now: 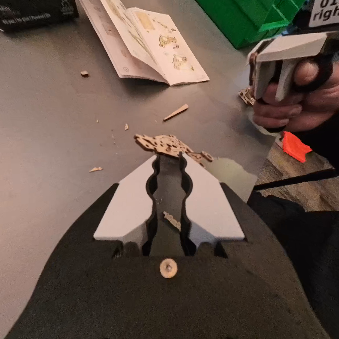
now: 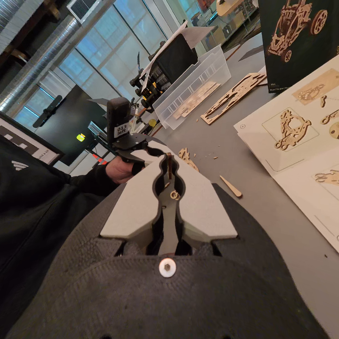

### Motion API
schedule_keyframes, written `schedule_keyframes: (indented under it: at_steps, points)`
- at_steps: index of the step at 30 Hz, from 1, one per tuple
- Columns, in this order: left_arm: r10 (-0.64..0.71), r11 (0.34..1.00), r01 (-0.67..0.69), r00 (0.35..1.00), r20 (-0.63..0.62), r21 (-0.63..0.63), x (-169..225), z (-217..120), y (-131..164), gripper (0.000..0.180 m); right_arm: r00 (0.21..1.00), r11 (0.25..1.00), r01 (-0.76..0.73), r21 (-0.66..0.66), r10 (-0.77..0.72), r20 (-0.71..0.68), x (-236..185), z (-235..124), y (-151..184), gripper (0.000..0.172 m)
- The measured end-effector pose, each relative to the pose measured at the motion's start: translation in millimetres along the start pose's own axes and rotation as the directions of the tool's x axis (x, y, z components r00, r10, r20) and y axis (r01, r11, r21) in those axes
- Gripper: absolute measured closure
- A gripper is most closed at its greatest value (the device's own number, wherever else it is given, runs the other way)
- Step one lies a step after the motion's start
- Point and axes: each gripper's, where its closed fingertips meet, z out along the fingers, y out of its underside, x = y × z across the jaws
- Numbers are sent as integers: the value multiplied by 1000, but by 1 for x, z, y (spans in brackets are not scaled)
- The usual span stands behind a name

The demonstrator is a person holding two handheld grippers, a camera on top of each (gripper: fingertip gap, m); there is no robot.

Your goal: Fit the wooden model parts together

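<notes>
Left wrist view: left tool partly open, perforated wooden plate at its tips, no clamp, may drop. Right tool pinches thin wooden piece beside booklet; could slip.

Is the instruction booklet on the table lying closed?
No, the booklet lies open on the grey table, with its pages spread and printed drawings of wooden parts facing up.

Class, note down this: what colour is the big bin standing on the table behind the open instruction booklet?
Bright green bin, clearest in the left wrist view.
</notes>
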Motion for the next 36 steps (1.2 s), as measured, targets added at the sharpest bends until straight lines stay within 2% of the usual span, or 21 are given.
schedule_keyframes:
  at_steps: [2, 5, 8, 10, 12, 14, 16, 17, 19, 22, 25, 27, 29, 33, 35, 36]
  points:
    - [-6, 1000, 5, 999, -52, -27, 10, 2, 6, 153, 1000, 1000, -22, 5, 22, 13, 0, 0, 1, 171]
    - [20, 998, -25, 996, -92, -55, 22, -2, 10, 153, 998, 998, -52, 29, 51, 28, 0, -3, -1, 171]
    - [29, 1000, -30, 993, -117, -6, 27, -16, -3, 153, 994, 993, -100, 63, 97, 54, -2, -2, -5, 171]
    - [46, 996, -34, 985, -166, 77, 37, -22, -22, 154, 994, 993, -97, 61, 93, 54, -7, 1, -5, 171]
    - [87, 983, -52, 978, -192, 176, 47, -24, -42, 159, 1000, 999, -27, 34, 27, 9, -13, 6, -5, 171]
    - [74, 975, -16, 964, -256, 222, 60, -25, -56, 161, 982, 988, 153, -33, -156, -109, -19, 11, -5, 171]
    - [19, 964, 80, 930, -366, 252, 69, -29, -68, 160, 873, 906, 392, -157, -421, -247, -23, 14, -9, 171]
    - [-25, 952, 152, 903, -428, 266, 72, -33, -75, 158, 765, 822, 515, -243, -569, -303, -25, 13, -11, 171]
    - [-105, 914, 298, 831, -546, 276, 76, -41, -86, 157, 499, 610, 686, -395, -791, -355, -33, 14, -20, 171]
    - [-170, 879, 410, 744, -646, 242, 79, -46, -91, 153, 118, 272, 776, -570, -949, -292, -49, 22, -23, 172]
    - [-145, 886, 399, 723, -676, 237, 88, -51, -92, 153, -108, 56, 762, -645, -971, -212, -57, 29, -21, 171]
    - [-112, 898, 363, 733, -671, 248, 93, -52, -93, 156, -189, -28, 756, -654, -966, -177, -64, 33, -18, 172]
    - [-91, 901, 350, 732, -675, 257, 95, -56, -92, 157, -242, -76, 744, -664, -956, -162, -68, 32, -19, 171]
    - [-59, 897, 342, 722, -689, 282, 93, -61, -89, 159, -263, -129, 761, -636, -957, -120, -76, 32, -14, 172]
    - [-47, 874, 382, 683, -729, 302, 93, -70, -93, 162, -243, -128, 785, -605, -964, -110, -83, 32, -10, 172]
    - [-23, 888, 355, 668, -744, 291, 100, -70, -89, 166, -247, -142, 785, -603, -964, -95, -84, 33, -8, 172]
